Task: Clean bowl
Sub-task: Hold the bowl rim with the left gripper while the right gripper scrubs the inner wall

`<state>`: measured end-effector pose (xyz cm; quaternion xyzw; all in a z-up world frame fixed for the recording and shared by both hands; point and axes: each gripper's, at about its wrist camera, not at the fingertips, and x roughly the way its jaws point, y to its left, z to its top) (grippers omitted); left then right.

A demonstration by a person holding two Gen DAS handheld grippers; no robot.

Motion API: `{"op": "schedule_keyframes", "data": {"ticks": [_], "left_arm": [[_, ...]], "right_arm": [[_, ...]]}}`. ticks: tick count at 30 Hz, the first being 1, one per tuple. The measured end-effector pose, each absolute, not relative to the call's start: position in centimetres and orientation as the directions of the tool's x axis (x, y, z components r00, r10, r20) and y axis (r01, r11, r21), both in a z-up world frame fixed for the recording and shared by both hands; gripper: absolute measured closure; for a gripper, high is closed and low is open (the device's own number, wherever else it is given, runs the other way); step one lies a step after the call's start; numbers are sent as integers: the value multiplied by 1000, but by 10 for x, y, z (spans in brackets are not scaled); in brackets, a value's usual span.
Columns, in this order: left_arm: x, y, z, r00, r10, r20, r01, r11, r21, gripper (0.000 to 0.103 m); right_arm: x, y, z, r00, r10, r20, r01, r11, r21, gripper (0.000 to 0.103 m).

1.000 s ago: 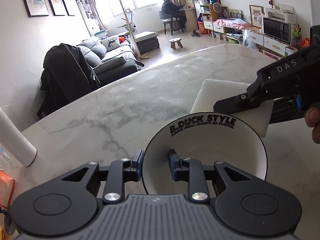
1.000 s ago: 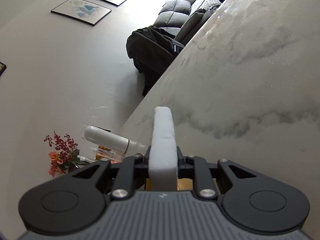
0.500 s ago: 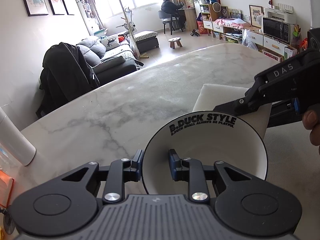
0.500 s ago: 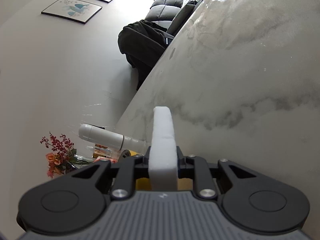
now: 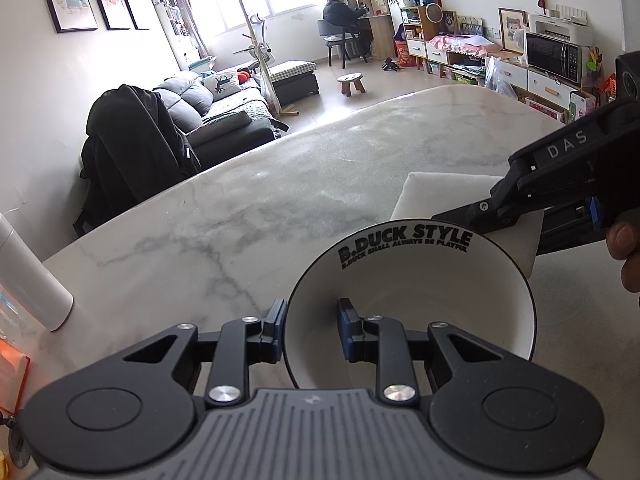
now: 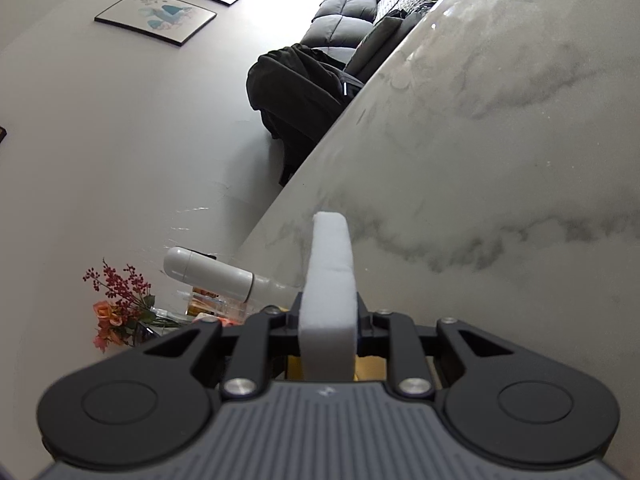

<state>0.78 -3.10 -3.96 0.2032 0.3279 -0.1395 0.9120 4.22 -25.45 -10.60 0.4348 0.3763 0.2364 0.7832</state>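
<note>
A white bowl (image 5: 420,292) with a black rim and "B.DUCK STYLE" lettering is tilted toward the left wrist camera. My left gripper (image 5: 310,322) is shut on its near wall, one finger outside and one inside. My right gripper (image 6: 327,320) is shut on a white sponge (image 6: 330,264) that sticks out forward between its fingers. In the left wrist view the right gripper (image 5: 460,216) comes in from the right, with the sponge (image 5: 440,192) just behind the bowl's far rim. A person's hand (image 5: 624,248) holds that gripper.
The marble table (image 5: 280,200) stretches ahead. A white bottle (image 5: 28,276) stands at its left edge, with an orange item (image 5: 12,376) nearer me. Flowers (image 6: 120,312) lie past the bottle (image 6: 212,276). A chair draped with a black jacket (image 5: 132,148) stands at the table's far side.
Hardly anything has moved. The right wrist view swung a little and came back; the bowl and the sponge stay gripped in about the same places.
</note>
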Motion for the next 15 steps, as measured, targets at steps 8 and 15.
{"op": "schedule_keyframes", "data": {"ticks": [8,15], "left_arm": [[7,-31,-39,747,-120,-654,388,877,283,76],[5,-30,-40,745,-120,-657,388,878,279,76]], "right_arm": [[39,-253,-102,610,685,-398,-49,534,844,80],[38,-252,-88,626,686,-371,-88,535,840,80]]}}
